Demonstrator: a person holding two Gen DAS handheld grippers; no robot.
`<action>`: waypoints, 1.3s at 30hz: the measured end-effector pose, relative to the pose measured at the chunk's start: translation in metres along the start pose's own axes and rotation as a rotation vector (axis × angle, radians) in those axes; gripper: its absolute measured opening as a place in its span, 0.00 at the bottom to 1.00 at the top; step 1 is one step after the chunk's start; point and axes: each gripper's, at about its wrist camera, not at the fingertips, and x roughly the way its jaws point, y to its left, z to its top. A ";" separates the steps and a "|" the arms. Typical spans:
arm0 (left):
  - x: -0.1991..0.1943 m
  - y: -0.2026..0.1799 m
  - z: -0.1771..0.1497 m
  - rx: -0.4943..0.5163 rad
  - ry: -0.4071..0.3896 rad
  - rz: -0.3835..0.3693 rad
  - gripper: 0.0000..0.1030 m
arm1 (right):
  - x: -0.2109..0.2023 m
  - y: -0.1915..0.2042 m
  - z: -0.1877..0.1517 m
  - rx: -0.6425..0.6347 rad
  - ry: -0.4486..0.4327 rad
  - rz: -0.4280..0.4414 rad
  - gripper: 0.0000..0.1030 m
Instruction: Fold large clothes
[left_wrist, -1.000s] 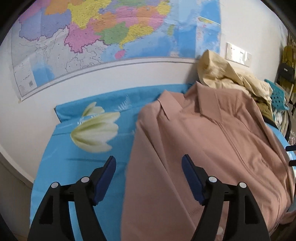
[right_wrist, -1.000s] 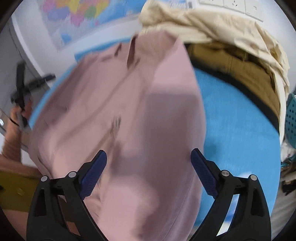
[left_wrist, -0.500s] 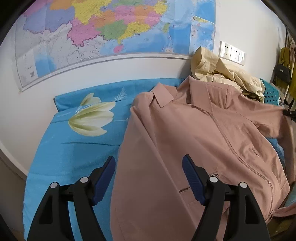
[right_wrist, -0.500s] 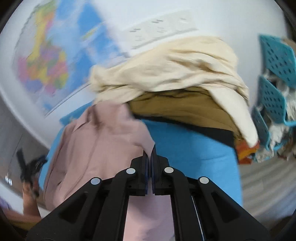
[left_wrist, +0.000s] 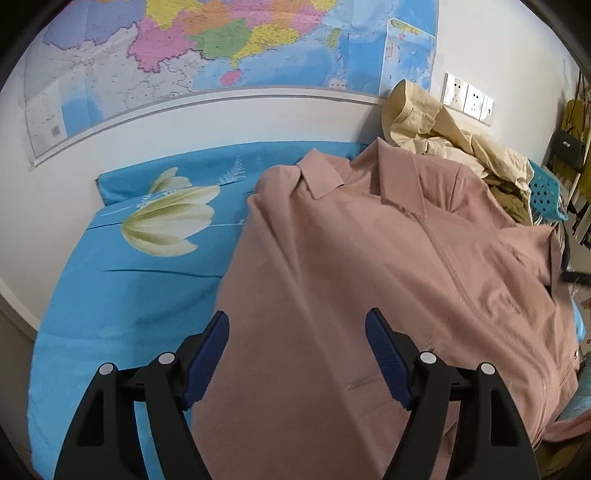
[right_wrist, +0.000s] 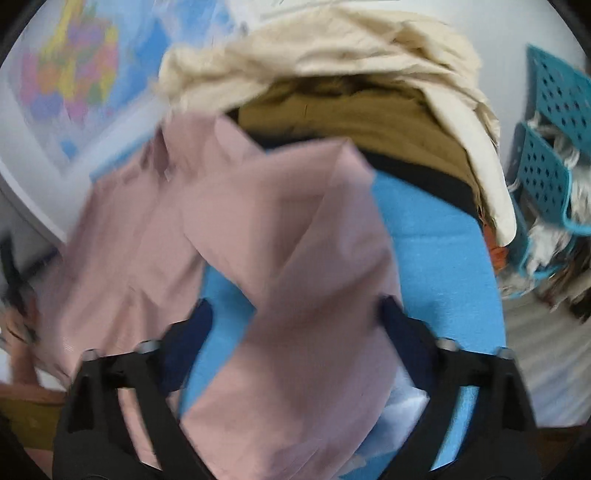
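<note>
A large dusty-pink collared jacket (left_wrist: 369, 258) lies front up on the blue flowered bed sheet (left_wrist: 110, 295), collar toward the wall. My left gripper (left_wrist: 297, 354) is open and empty, its blue pads above the jacket's lower left part. In the blurred right wrist view, the jacket's right sleeve (right_wrist: 295, 240) lies folded across between my right gripper's (right_wrist: 295, 343) spread fingers; that gripper is open and not holding it.
A heap of cream (left_wrist: 443, 136) and brown clothes (right_wrist: 369, 114) sits at the bed's far right corner. A teal perforated basket (right_wrist: 554, 147) stands beyond the bed edge. A wall map (left_wrist: 221, 55) and wall sockets (left_wrist: 469, 98) are behind.
My right gripper was shut on the sleeve half a second ago and has opened, letting the sleeve go. The left gripper stays open and has shifted slightly over the jacket.
</note>
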 end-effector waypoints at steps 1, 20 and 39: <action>0.002 -0.003 0.002 0.004 0.001 -0.004 0.71 | 0.011 0.000 0.000 0.005 0.043 -0.008 0.26; -0.023 -0.027 0.032 0.052 -0.116 -0.218 0.73 | -0.043 0.166 0.111 -0.168 -0.004 0.692 0.06; 0.046 -0.086 0.034 0.161 0.093 -0.375 0.78 | 0.037 0.106 0.124 -0.083 -0.106 0.324 0.70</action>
